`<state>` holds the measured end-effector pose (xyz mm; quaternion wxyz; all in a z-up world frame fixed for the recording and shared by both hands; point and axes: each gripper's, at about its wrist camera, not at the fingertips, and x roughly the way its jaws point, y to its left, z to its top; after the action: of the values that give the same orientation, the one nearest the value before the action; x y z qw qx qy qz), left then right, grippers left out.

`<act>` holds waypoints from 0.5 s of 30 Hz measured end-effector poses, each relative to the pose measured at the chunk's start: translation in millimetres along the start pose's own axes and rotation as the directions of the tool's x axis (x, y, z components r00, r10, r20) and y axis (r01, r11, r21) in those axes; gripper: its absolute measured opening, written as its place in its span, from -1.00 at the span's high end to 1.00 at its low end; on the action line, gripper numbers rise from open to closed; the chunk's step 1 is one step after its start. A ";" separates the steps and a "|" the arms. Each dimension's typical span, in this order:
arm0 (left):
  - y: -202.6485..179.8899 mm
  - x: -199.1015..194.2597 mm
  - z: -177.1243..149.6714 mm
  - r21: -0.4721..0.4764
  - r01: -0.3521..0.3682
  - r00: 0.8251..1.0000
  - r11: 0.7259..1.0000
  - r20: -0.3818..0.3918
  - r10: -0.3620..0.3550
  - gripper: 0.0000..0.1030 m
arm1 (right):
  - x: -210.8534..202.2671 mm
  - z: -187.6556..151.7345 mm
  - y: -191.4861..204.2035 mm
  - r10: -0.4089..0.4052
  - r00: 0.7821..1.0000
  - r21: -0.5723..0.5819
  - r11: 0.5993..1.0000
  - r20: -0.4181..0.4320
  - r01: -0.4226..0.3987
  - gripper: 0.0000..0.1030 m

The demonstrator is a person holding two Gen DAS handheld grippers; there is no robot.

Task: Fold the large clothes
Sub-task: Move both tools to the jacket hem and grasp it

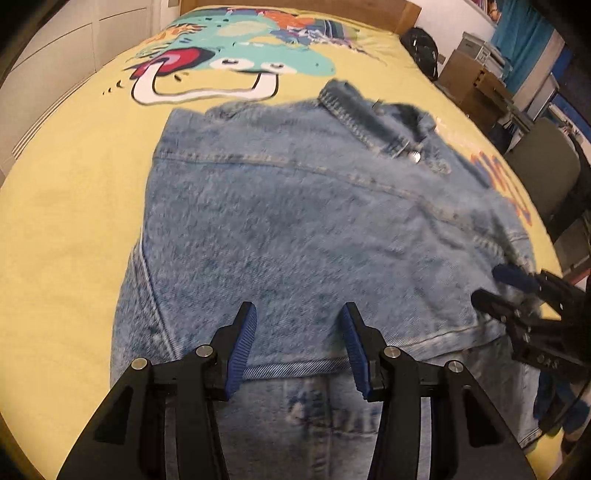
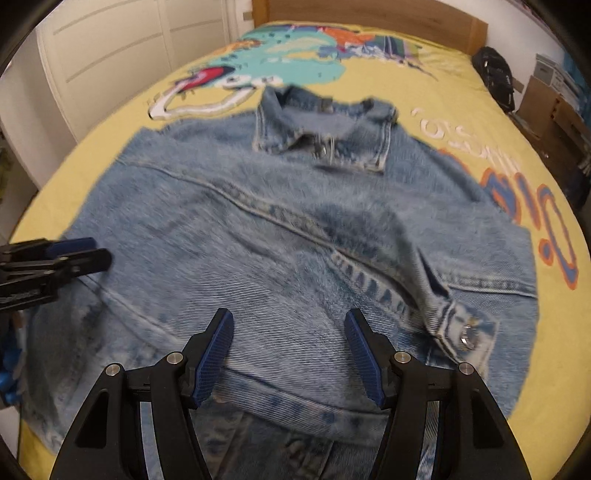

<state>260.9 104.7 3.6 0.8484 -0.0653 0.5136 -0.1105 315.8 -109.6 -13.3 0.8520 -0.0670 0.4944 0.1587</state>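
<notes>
The denim jacket [image 2: 280, 236] lies spread on the yellow printed bedspread [image 1: 66, 206], collar [image 2: 325, 129] toward the headboard [image 2: 373, 14] and buttoned at the neck. Its lower part looks already turned up over the body, leaving a doubled hem edge nearest the cameras, though blur makes that layering uncertain. Further folds appear to remain. The fabric is light, acid-washed denim, stiff and heavily seamed. The left gripper [image 1: 299, 343] and right gripper [image 2: 288, 354] both hover over the jacket's near edge, fingers parted and empty, nothing gripped.
</notes>
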 end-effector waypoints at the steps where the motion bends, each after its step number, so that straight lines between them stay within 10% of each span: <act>1: 2.6 0.3 -2.4 0.001 0.002 1.000 1.000 -0.004 -0.002 0.10 | 4.9 -2.4 -2.7 -0.009 1.000 -0.006 1.000 -0.008 0.009 -0.25; 15: -13.7 -15.8 26.6 0.027 -0.020 0.997 0.999 0.071 0.018 -0.02 | -23.4 8.7 -24.6 -0.025 0.997 -0.009 1.000 0.069 0.026 -0.26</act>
<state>275.8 95.3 32.5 0.8679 -0.0528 0.4822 -0.1071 320.4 -135.2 10.2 0.8702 -0.0718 0.4630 0.1524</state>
